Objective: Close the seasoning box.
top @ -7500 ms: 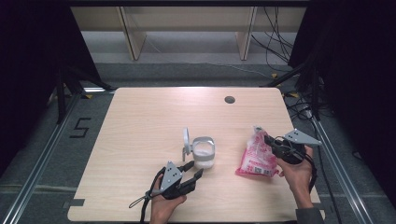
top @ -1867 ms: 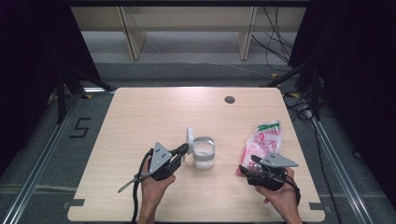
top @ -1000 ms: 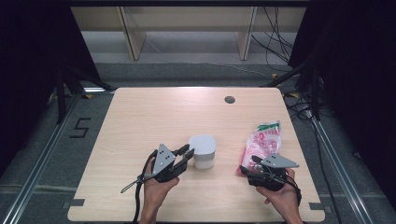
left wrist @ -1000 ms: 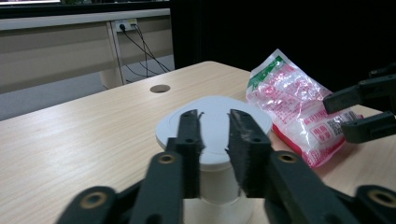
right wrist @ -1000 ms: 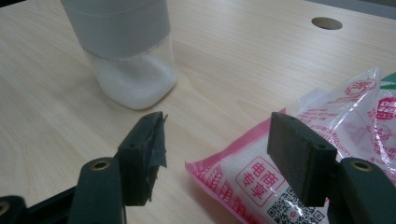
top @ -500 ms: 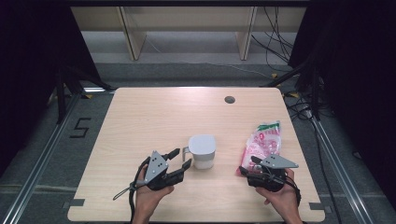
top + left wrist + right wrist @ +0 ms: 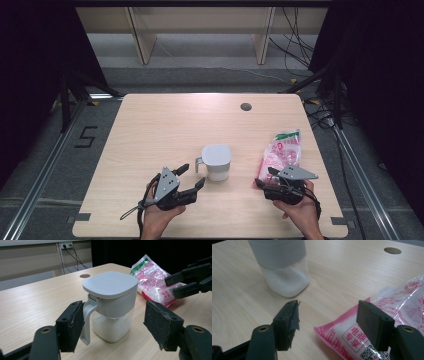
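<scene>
Table [image 7: 150, 130]: a light wooden top is carrying every item; a round dark hole [image 7: 245, 106] is sitting near its far edge, also visible in the right gripper view [image 7: 392, 250].

Jug [image 7: 216, 162]: a lidded jug with a side handle is standing upright near the middle of the table. The white lid [image 7: 110, 284] is sitting closed on top. The upper body is grey and the lower part is clear, showing a white granular fill [image 7: 110, 326]. In the high view the handle is pointing toward the person's left.

Bag [image 7: 280, 153]: a pink and clear printed plastic bag with a green band at its far end is lying flat to the right of the jug, apart from it.

Left gripper [image 7: 191, 176]: its jaws are standing apart and holding nothing. In the left gripper view the jug [image 7: 110, 307] is sitting between and beyond the two pads [image 7: 71, 325], with the handle closest to the left pad; contact cannot be confirmed. The left hand [image 7: 160, 215] is gripping the tool near the front edge of the table.

Right gripper [image 7: 264, 177]: its jaws are standing apart. In the right gripper view the near corner of the bag [image 7: 352, 337] is lying in the gap close to the right pad [image 7: 373, 323], and nothing is clamped. The right hand [image 7: 300, 210] is holding the tool just in front of the bag.

Jug in right gripper view [image 7: 283, 267]: standing beyond the left pad, well clear of it.
</scene>
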